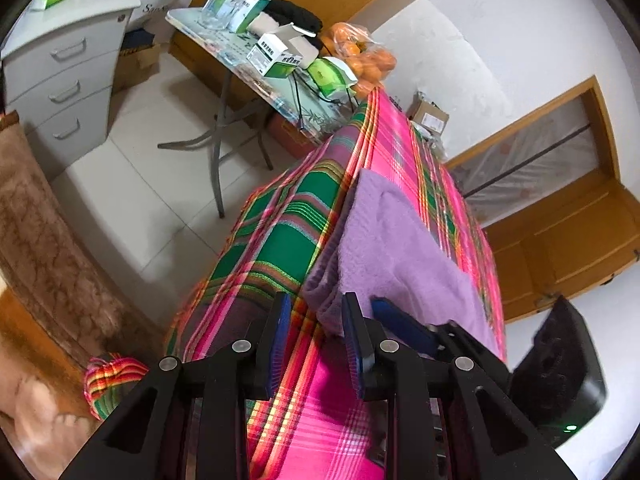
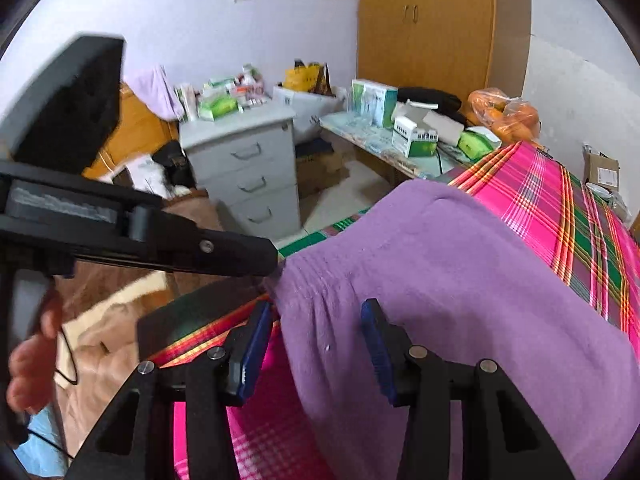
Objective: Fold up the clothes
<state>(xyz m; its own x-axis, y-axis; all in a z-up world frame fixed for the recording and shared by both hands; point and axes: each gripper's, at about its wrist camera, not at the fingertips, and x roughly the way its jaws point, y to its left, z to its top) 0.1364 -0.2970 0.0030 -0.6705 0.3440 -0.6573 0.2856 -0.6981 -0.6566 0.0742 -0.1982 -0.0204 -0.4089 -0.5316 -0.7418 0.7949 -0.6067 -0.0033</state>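
A folded purple towel [image 1: 400,248] lies on the bed's pink and green plaid sheet [image 1: 288,216], along the bed's edge. My left gripper [image 1: 318,320] is open, and the towel's near corner sits at its fingertips, against the right finger with sheet showing beside the left one. In the right wrist view the left gripper [image 2: 272,264] reaches in from the left, and the towel [image 2: 460,280] wrinkles at its tip. My right gripper [image 2: 314,344] is open and straddles the towel's near edge. Its blue pad [image 1: 400,328] shows just right of the left gripper.
Beyond the bed stands a folding table [image 2: 372,140] with boxes and a bag of oranges [image 2: 504,112]. A grey drawer cabinet [image 2: 248,176] and a wooden wardrobe [image 2: 424,24] stand behind. A brown blanket [image 1: 48,216] and a person's hand [image 2: 32,352] are at the left.
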